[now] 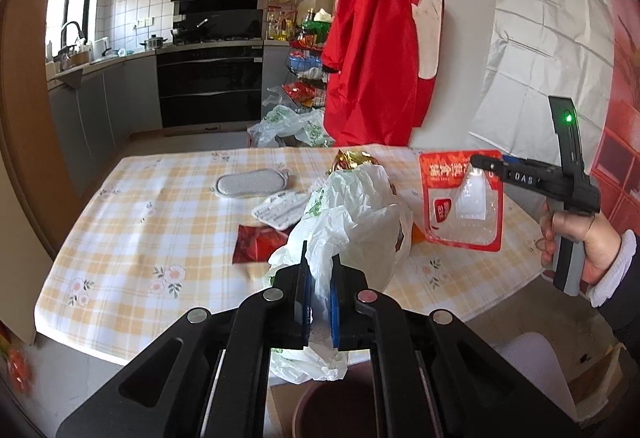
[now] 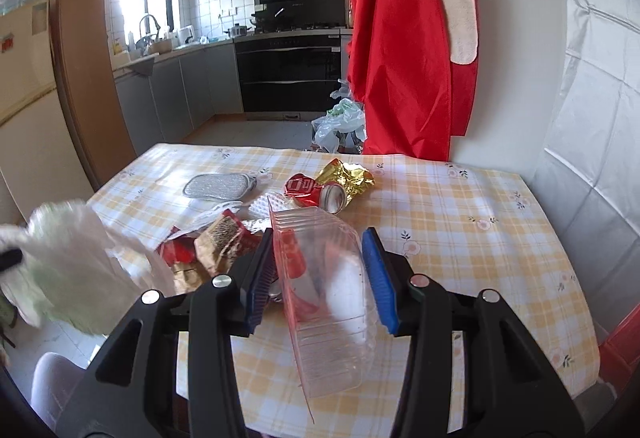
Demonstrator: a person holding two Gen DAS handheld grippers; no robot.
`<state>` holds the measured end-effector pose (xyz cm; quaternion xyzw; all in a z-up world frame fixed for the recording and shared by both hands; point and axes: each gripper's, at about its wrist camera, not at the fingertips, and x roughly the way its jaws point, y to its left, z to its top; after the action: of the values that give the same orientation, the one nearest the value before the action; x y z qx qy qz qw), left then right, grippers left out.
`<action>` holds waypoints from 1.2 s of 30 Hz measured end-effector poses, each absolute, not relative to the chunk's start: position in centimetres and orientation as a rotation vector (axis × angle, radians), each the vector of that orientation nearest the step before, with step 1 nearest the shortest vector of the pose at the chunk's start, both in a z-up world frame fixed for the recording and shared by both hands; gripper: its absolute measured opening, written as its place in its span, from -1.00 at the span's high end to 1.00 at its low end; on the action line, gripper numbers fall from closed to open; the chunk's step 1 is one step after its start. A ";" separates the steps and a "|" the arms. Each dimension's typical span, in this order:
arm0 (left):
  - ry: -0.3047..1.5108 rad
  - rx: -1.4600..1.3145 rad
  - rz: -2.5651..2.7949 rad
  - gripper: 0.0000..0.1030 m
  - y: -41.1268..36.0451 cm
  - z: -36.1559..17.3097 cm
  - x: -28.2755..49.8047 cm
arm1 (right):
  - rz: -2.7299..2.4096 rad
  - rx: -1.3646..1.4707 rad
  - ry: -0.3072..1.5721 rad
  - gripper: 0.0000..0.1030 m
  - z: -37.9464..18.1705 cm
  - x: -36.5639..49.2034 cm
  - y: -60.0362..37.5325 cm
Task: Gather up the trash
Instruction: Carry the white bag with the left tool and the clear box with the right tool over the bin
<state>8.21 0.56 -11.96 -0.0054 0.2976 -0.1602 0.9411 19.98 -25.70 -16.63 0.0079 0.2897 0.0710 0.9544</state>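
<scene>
- left gripper (image 1: 320, 290): jaws nearly pressed together, pinching a fold of the white plastic bag (image 1: 352, 214); bag bulges up and forward from the fingers, over the near table edge
- loose wrappers lie left of the bag on the checked tablecloth (image 1: 120, 222), red wrapper (image 1: 260, 243) nearest, untouched
- right gripper (image 1: 486, 163): jaws part-spread with a clear red-edged pouch (image 2: 324, 294) between them, hanging down, long axis along the fingers
- pouch sits just right of the bag, so the right hand (image 1: 576, 238) likely has to swing left to reach the bag mouth
- crushed can (image 2: 316, 192) and gold foil (image 2: 352, 174) further back, well beyond both grippers
</scene>
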 end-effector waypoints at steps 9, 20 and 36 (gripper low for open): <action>0.799 -0.068 -0.429 0.86 -0.3 -17.1 4.2 | 0.166 0.104 0.530 0.11 -15.6 13.9 -25.4; 0.898 -0.039 -0.485 0.84 -3.4 -21.0 2.9 | 0.204 0.095 0.505 0.11 -14.7 8.6 -24.6; 1.008 0.011 -0.556 0.17 -5.6 -23.4 2.4 | 0.239 0.102 0.523 0.11 -14.9 7.6 -24.1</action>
<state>2.44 -5.59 -23.41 0.0051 0.4766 -0.2629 0.8389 7.62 -24.11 -14.95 0.0501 0.2577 0.1176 0.9577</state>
